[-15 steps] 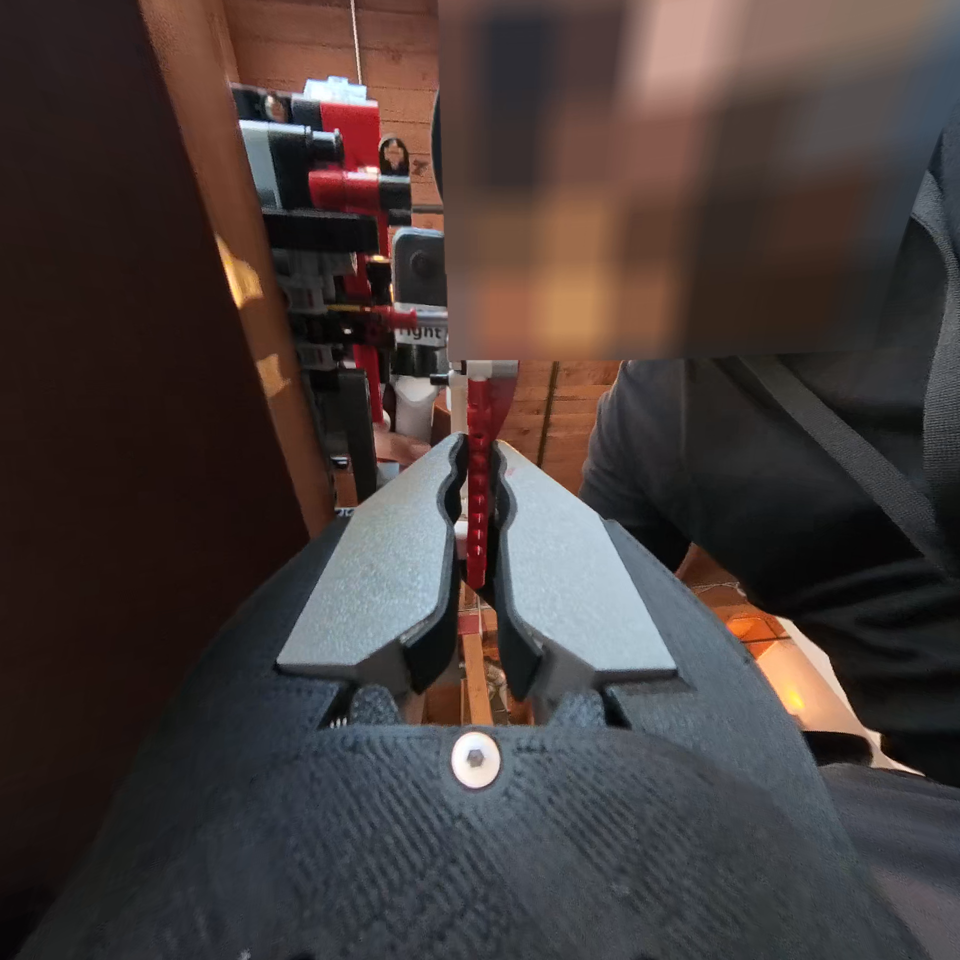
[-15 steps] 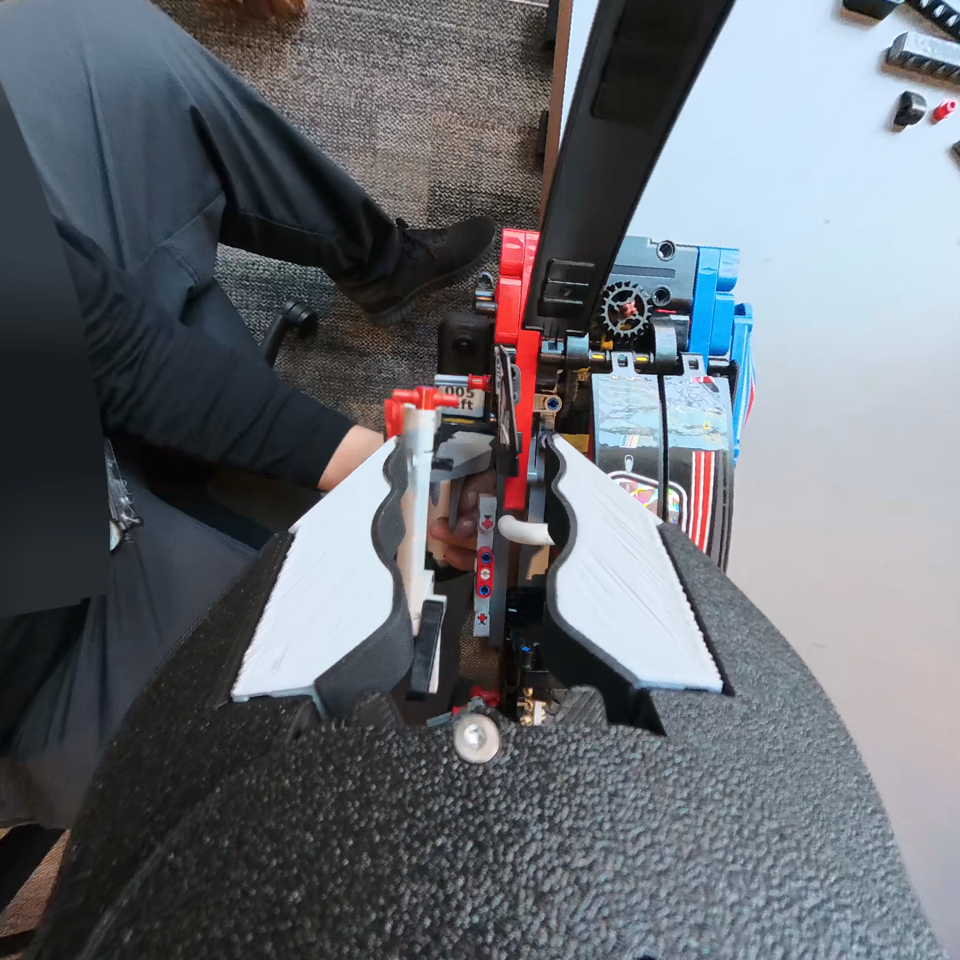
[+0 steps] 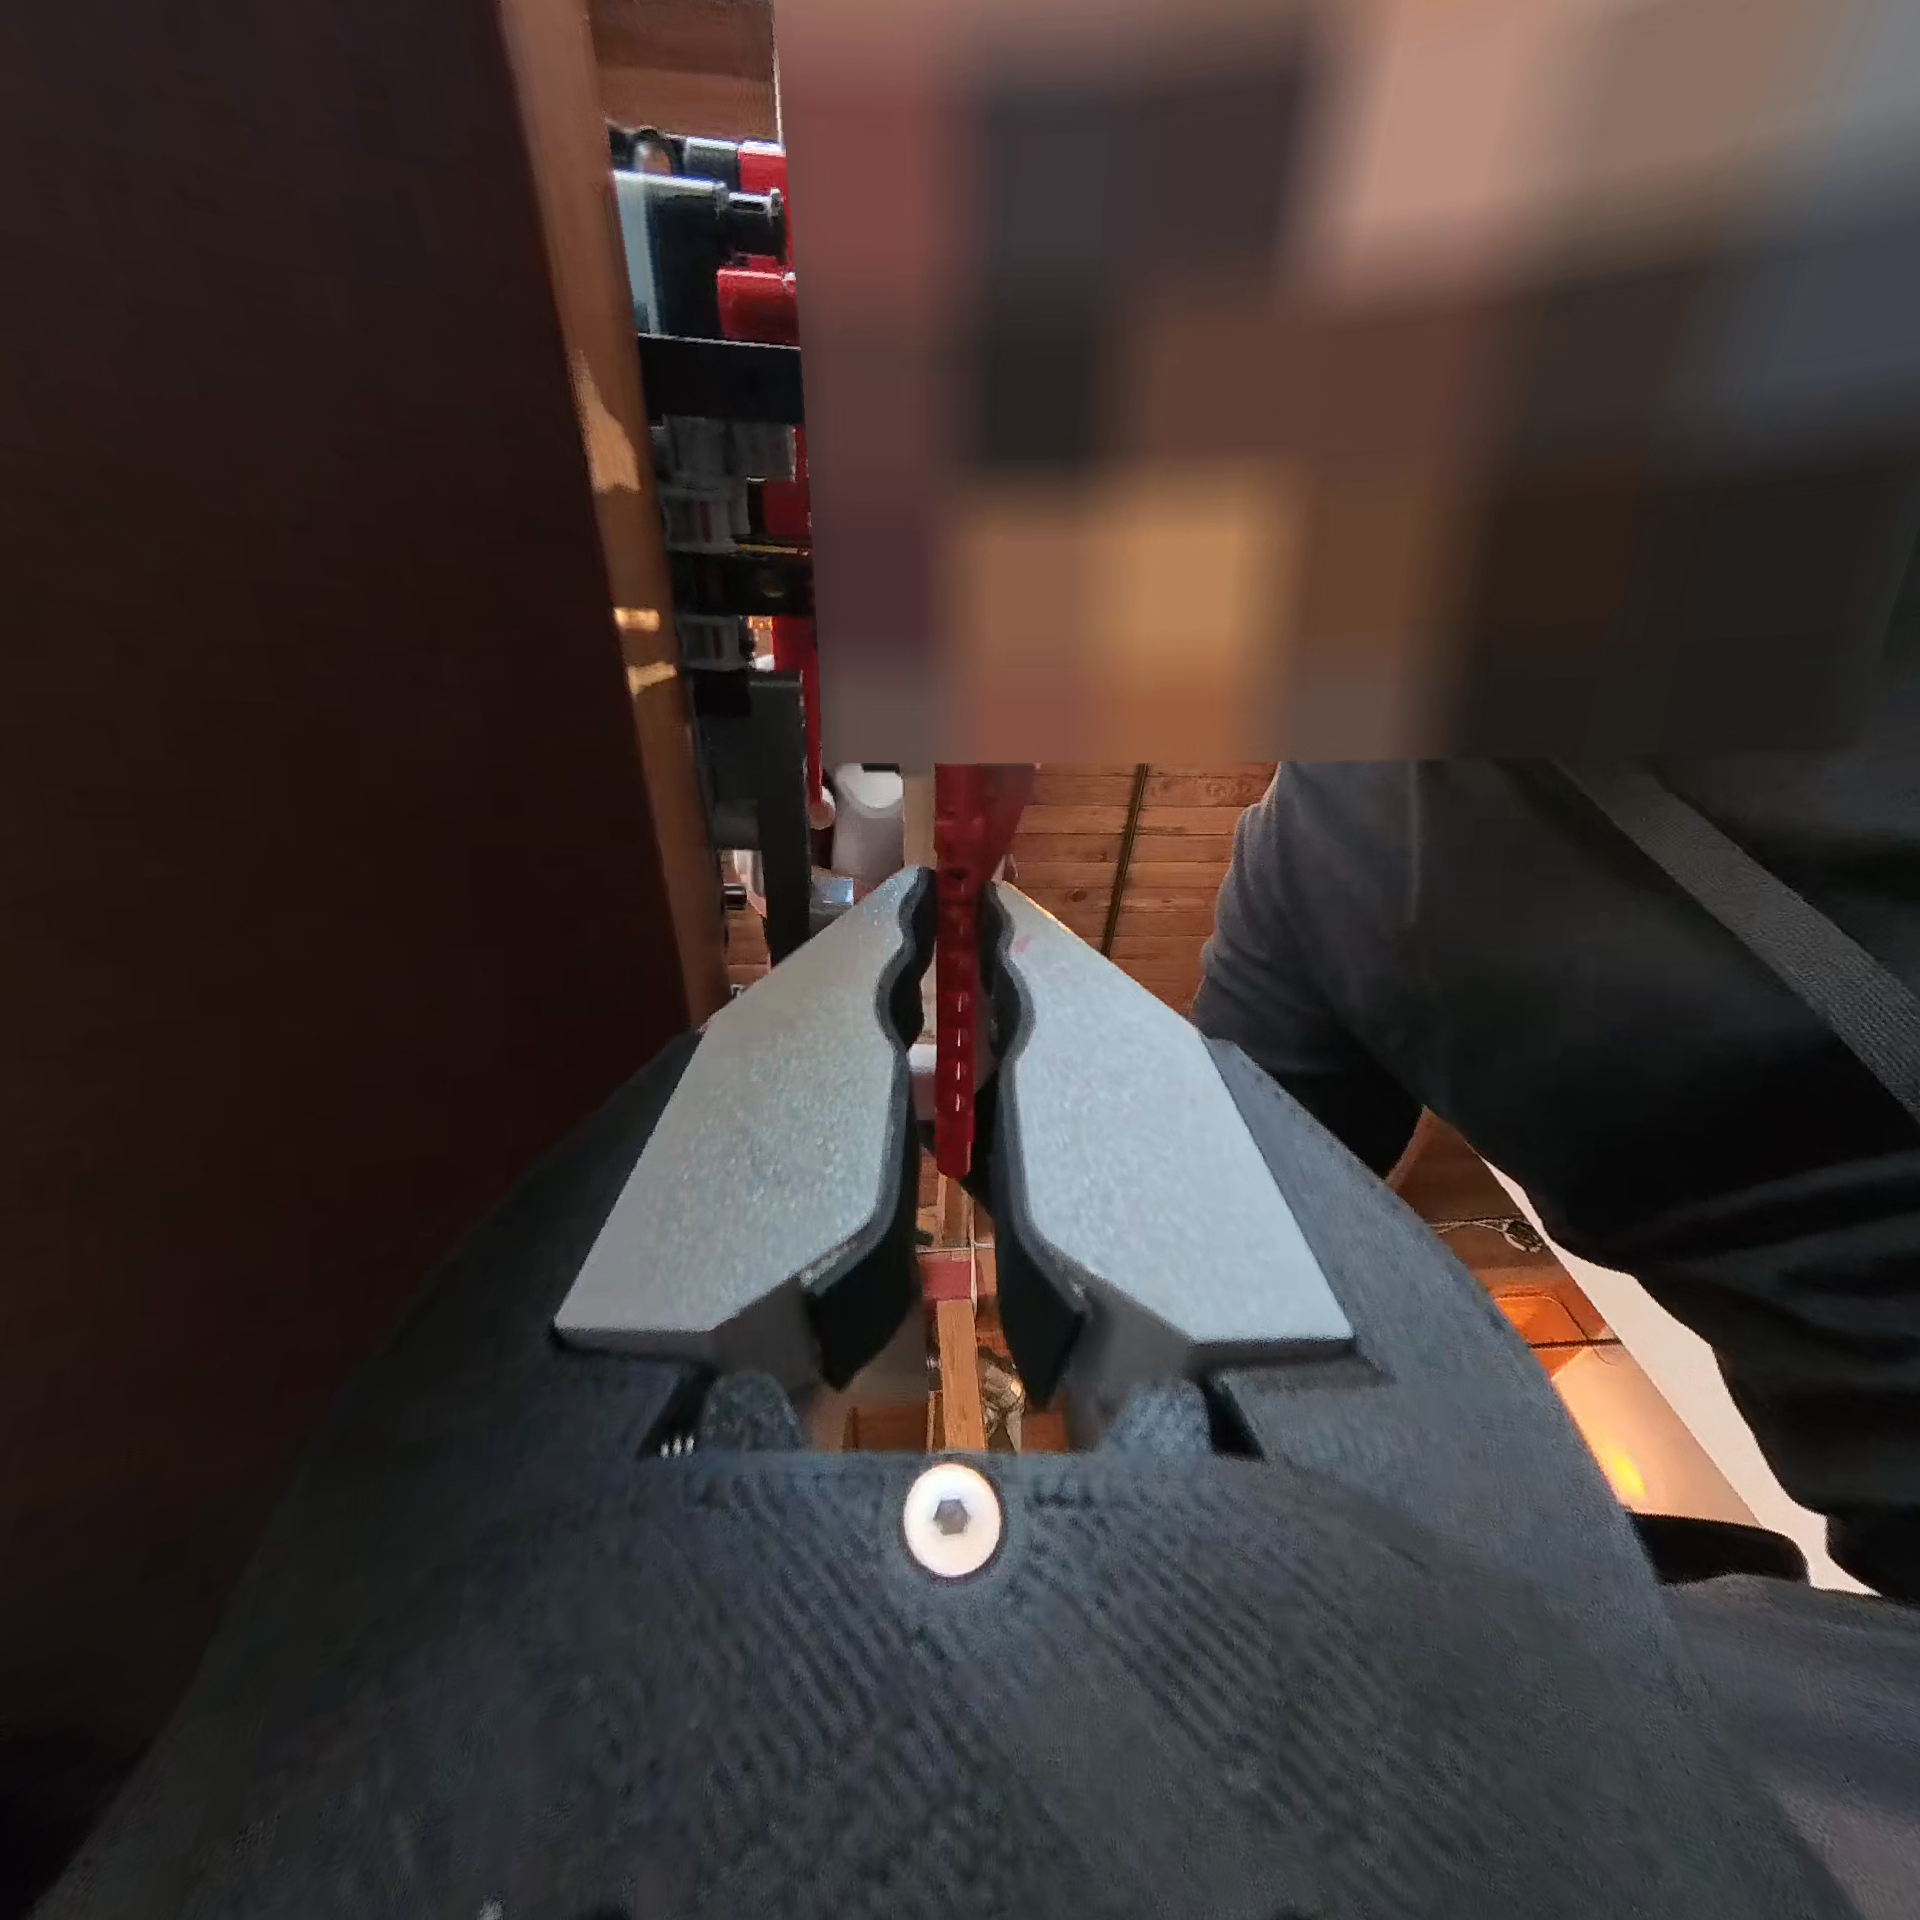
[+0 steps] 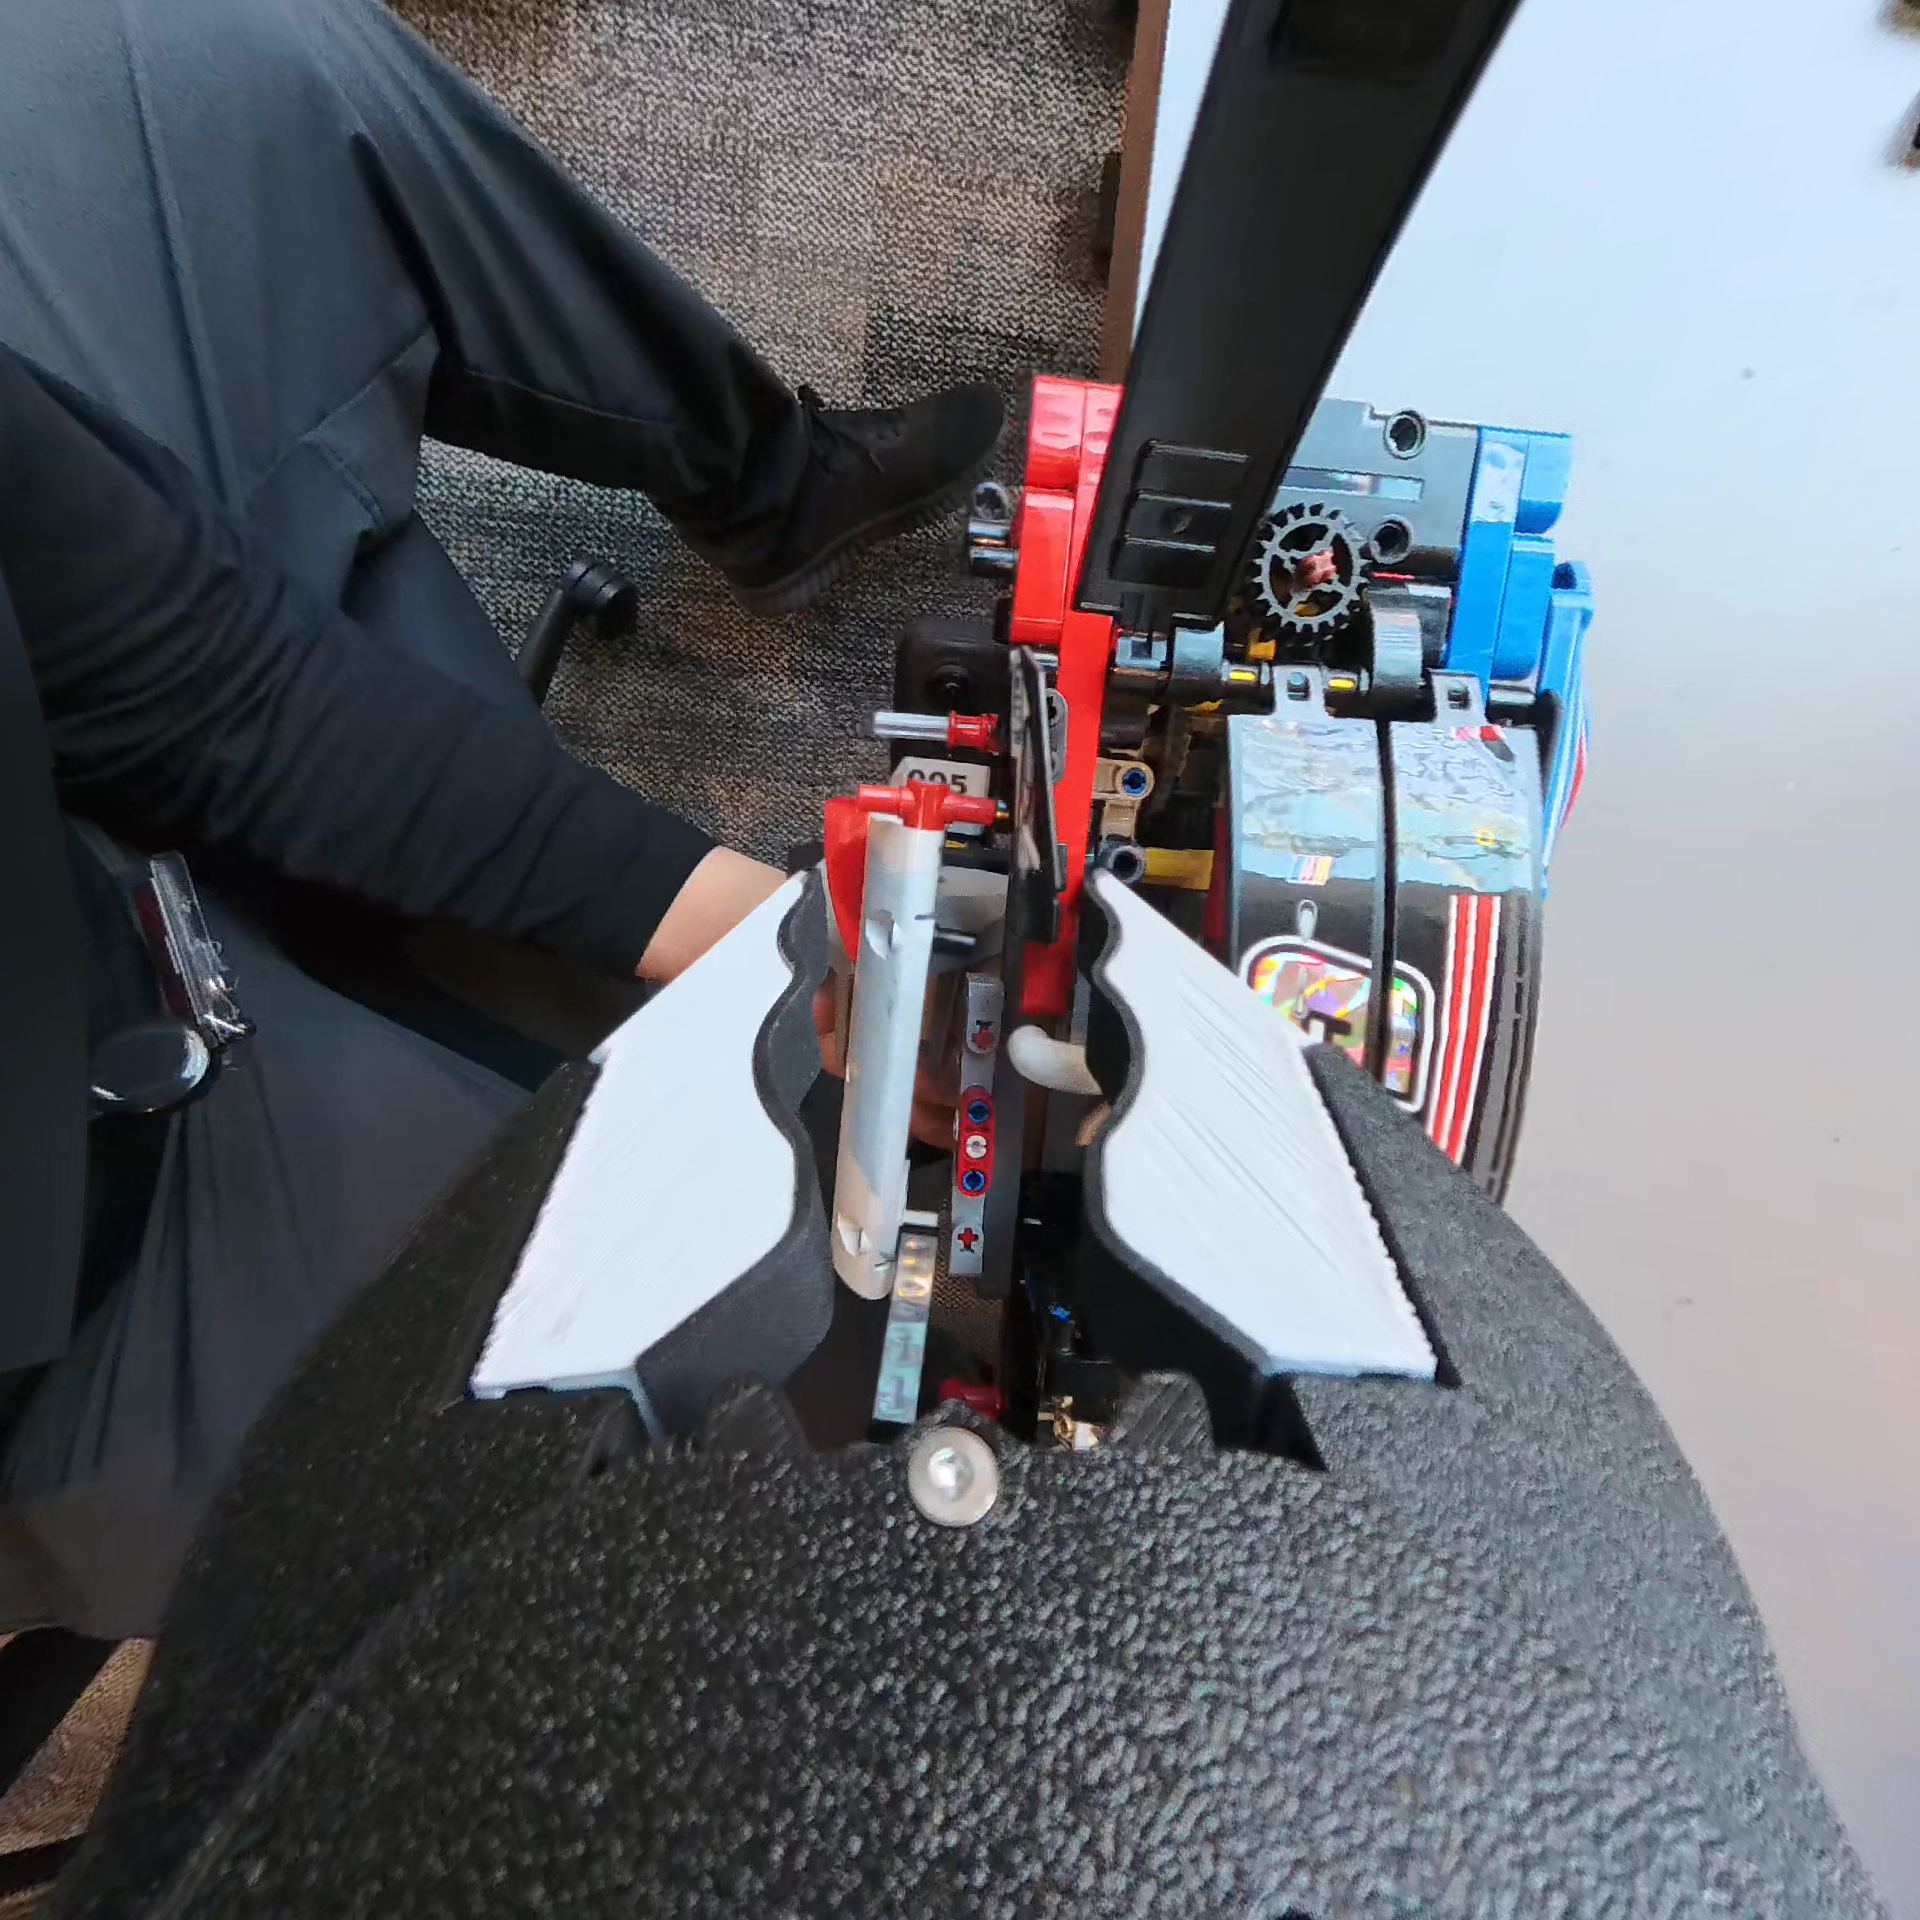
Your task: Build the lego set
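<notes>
Two tongs work at one model. Left tongs (image 3: 958,914) are clenched on a thin red beam (image 3: 958,1039) standing upright between them. Right tongs (image 4: 951,925) are spread wide around the lego model (image 4: 1195,790), with a grey panel (image 4: 888,1049) against the left finger. That model rests at the white table (image 4: 1714,520) edge, above grey carpet (image 4: 831,187).

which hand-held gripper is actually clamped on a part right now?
The left hand-held gripper: its fingers pinch a thin red beam. The right hand-held gripper stands wide, straddling the lego model.
</notes>
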The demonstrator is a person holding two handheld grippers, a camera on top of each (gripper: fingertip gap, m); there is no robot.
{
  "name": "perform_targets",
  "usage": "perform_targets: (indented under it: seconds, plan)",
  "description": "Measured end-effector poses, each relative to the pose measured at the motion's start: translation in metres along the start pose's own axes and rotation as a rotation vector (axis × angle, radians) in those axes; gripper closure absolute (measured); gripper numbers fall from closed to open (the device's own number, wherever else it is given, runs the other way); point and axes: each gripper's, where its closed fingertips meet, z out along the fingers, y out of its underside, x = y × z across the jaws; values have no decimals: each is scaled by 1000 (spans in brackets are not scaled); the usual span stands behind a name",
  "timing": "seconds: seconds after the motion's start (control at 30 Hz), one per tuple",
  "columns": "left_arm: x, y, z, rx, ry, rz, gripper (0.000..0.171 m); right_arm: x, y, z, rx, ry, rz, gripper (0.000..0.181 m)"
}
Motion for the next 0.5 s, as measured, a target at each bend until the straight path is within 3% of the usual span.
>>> perform_targets:
  seconds: [0.03, 0.27, 0.5]
  plan:
    - [0, -1, 0, 2, -1, 0, 166, 0, 0, 0, -3, 3, -1, 135]
    - [-3, -6, -1, -1, 14, 6, 166, 0, 0, -2, 46, -35, 86, 134]
    - [-5, -6, 1, -5, 5, -22, 166, 9, -3, 0, 59, -31, 91, 144]
